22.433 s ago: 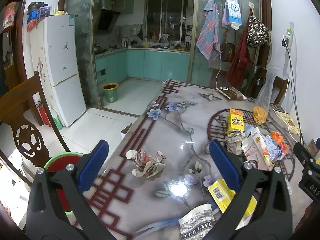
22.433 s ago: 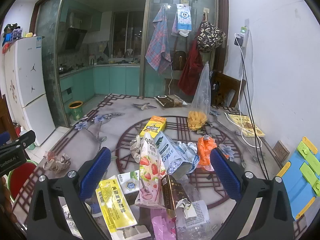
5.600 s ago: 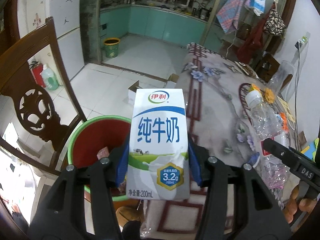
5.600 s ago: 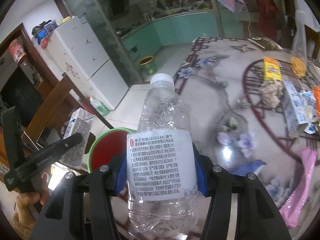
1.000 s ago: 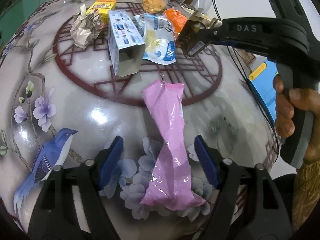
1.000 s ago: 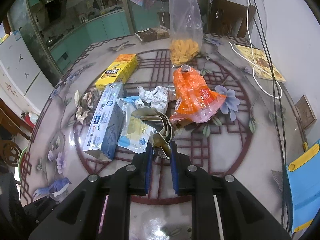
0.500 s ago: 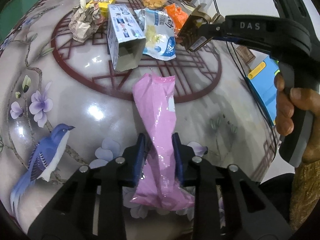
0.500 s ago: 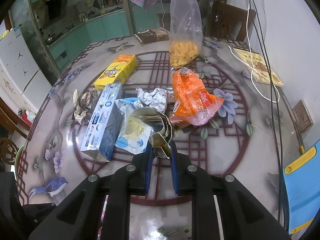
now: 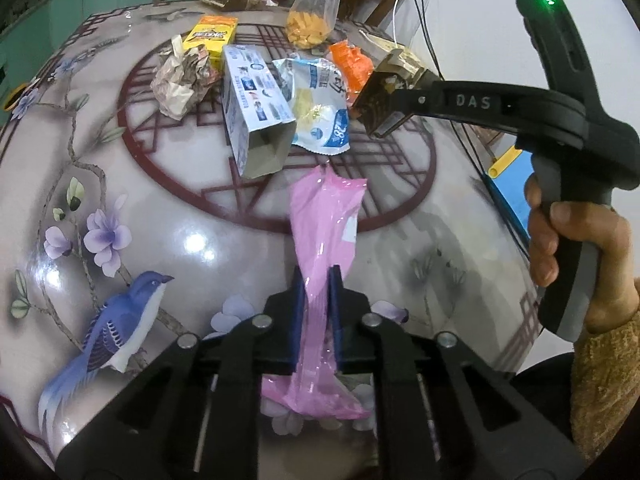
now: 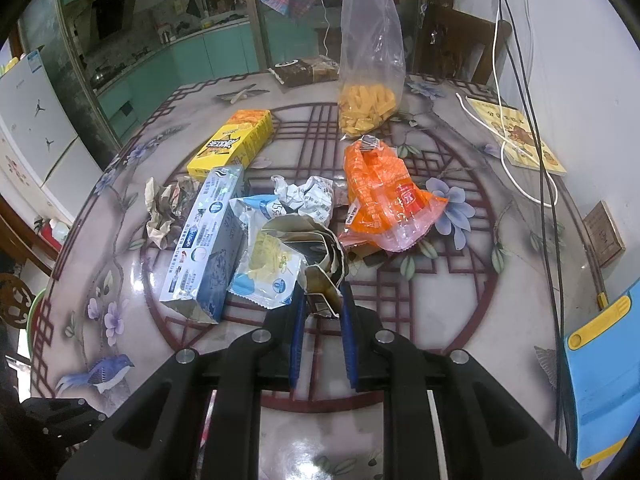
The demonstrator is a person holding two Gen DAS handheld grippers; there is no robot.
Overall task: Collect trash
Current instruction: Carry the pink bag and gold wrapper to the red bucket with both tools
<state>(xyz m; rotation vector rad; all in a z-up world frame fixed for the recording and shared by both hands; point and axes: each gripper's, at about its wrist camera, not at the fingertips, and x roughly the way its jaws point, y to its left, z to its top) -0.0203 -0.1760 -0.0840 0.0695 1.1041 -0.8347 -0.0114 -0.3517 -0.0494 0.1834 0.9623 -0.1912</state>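
A second ago the left gripper [image 9: 316, 280] stood spread around the pink wrapper [image 9: 326, 220], low centre; now it pinches it. The right gripper [image 10: 322, 300] still clamps a torn, probably foil-lined carton [image 10: 316, 256], mid-frame.

both claw cameras angle down, apparently sharing the table [image 9: 440, 200].

Both grippers [image 9: 316, 280] [image 10: 322, 300] clamped shut.

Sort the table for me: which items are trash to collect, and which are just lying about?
Trash:
- pink wrapper, in left claw
- torn carton, in right claw
- orange wrapper
- blue-white box
- crumpled paper

Likely lying about:
- booklet
- white cable
- bag of yellow snacks
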